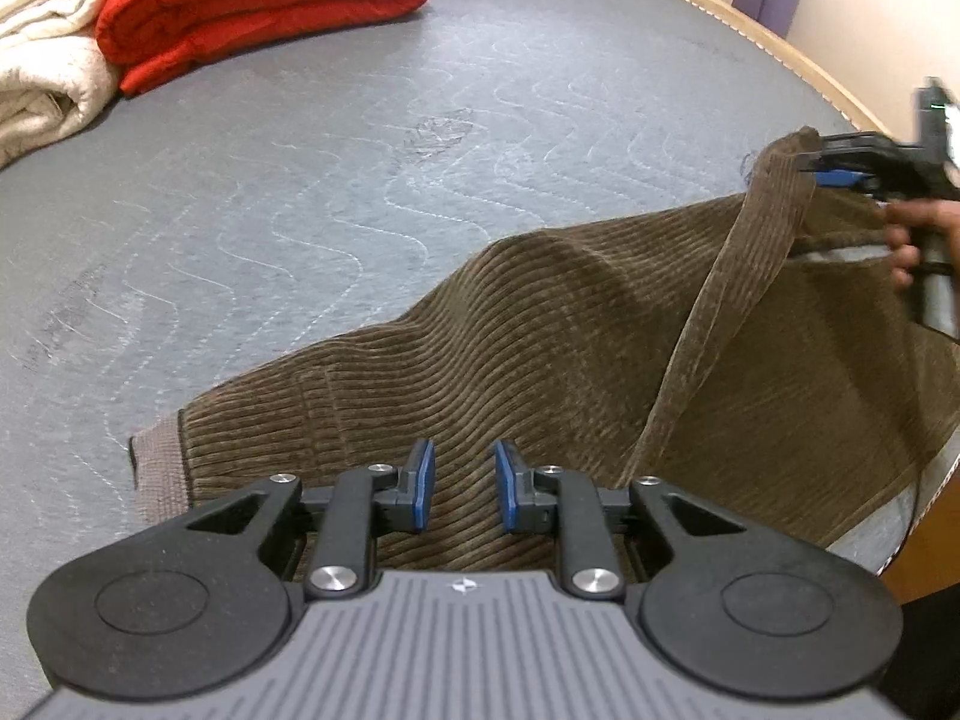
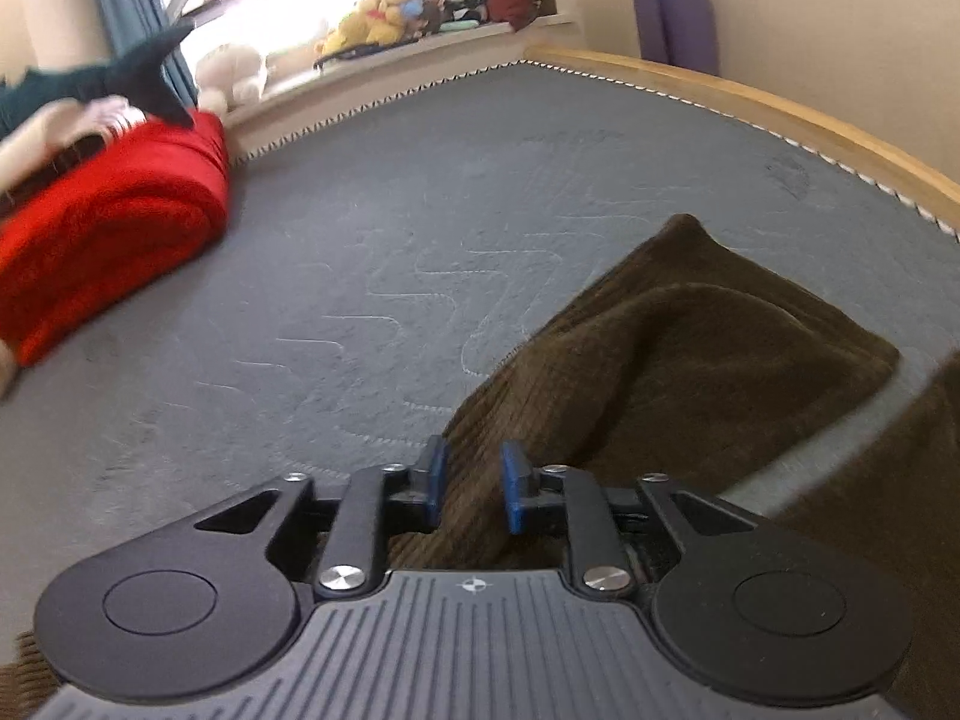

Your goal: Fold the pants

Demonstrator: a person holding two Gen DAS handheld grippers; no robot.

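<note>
Pants: brown corduroy pants [image 1: 540, 336] lie spread on the grey quilted mattress [image 1: 336, 168], straight ahead of and beneath the left claw, stretching off to its right.
Waistband: the pale band [image 1: 157, 468] lies just left of the left claw's fingers.
Left claw: the left gripper [image 1: 462, 486] hovers over the cloth, blue pads apart, nothing between them.
Right claw: the right gripper [image 2: 473, 487] is clamped on a lifted fold of the pants [image 2: 648, 360]; from the left view it holds that edge raised off the mattress.
Beyond: a red blanket [image 1: 264, 6] and a white blanket [image 1: 42, 60] lie far ahead to the left.
</note>
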